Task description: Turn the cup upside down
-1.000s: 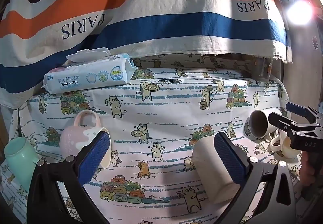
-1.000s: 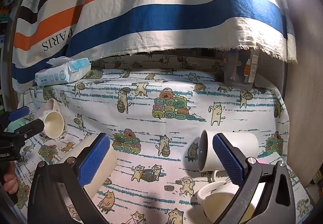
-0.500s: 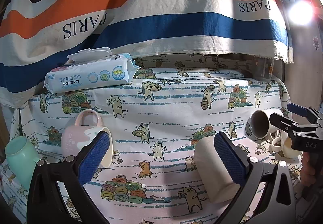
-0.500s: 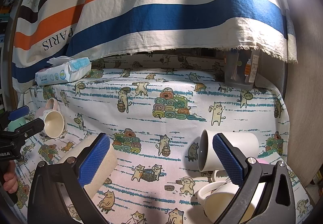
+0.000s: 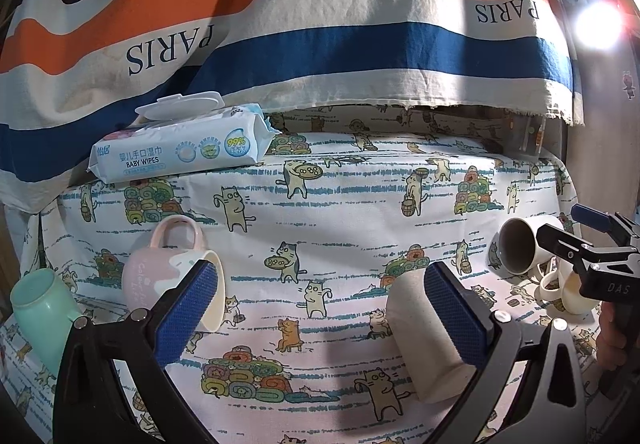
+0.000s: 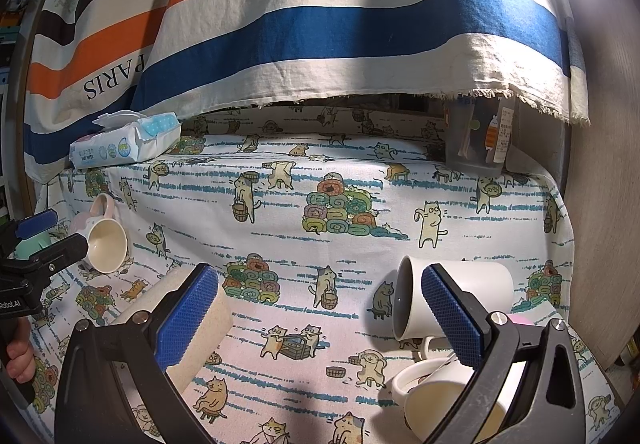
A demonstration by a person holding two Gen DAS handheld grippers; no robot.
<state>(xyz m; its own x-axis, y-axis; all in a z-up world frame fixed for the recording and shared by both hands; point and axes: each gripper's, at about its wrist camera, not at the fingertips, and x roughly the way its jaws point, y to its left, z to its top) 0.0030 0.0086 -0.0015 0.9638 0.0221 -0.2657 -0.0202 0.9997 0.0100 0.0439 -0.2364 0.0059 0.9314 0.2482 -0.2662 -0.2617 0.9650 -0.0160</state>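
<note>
Several cups lie on their sides on the cat-print cloth. A beige handleless cup [image 5: 424, 340] lies by my left gripper's right finger; it also shows in the right wrist view [image 6: 188, 328]. A pink mug [image 5: 160, 276] lies at the left, mouth facing right, and shows in the right wrist view [image 6: 105, 240]. A white mug with a dark inside [image 6: 452, 300] lies at the right, with a cream mug [image 6: 440, 400] below it. My left gripper [image 5: 320, 316] is open and empty. My right gripper [image 6: 320, 316] is open and empty.
A mint green cup [image 5: 44, 308] lies at the far left edge. A pack of baby wipes [image 5: 180, 147] sits at the back left. A striped cloth [image 5: 320, 23] hangs behind. A clear container [image 6: 476, 139] stands at the back right by a wooden wall.
Both grippers stay open and hold nearly still. The left wrist view has drifted very slightly; no cup has moved.
</note>
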